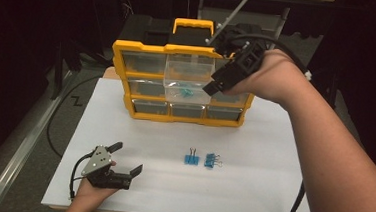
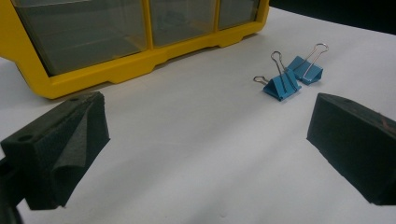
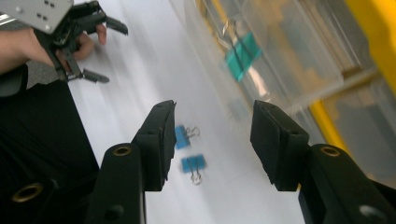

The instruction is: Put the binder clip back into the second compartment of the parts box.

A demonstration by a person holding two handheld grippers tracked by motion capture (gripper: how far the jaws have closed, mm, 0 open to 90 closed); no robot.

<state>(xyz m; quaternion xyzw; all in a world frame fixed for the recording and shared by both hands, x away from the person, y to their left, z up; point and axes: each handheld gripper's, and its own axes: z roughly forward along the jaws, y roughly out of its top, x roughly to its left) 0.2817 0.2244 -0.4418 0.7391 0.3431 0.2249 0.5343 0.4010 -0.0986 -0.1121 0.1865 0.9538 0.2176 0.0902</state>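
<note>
- Sorting of blue metal binder clips into a yellow plastic organiser with clear drawers [image 1: 145, 50] seems to be the work in hand; the organiser stands upright at the far side of the white surface [image 1: 250, 190].
- The clear plastic drawer [image 1: 187, 81] in the middle of the organiser is pulled out toward the person, and one blue clip in the drawer [image 1: 185, 92] already lies on its bottom.
- The right gripper [image 1: 216, 84] is up at the right front corner of this drawer. In the right gripper view its fingers [image 3: 161, 140] stand apart and released, with nothing between them.
- Two blue binder clips [image 1: 201, 160] remain on the surface, just beside each other, in front of the organiser and between the two hands.
- The left gripper [image 1: 125, 157] rests low near the front left corner of the surface, fingers [image 2: 60, 140] spread wide and empty. It points across toward the pair.
- I judge that the next pick turns on this: the pair lies below the right gripper and toward the person, so that hand must come back and down. The left gripper is at the level of the clips, but well apart from them.
- In the left gripper view the wire handles of the clips point away from the camera, toward the back right.
- The right gripper view is blurred, so the exact pose of the clips is hard to read there. The contents of the other drawers I cannot make out.
</note>
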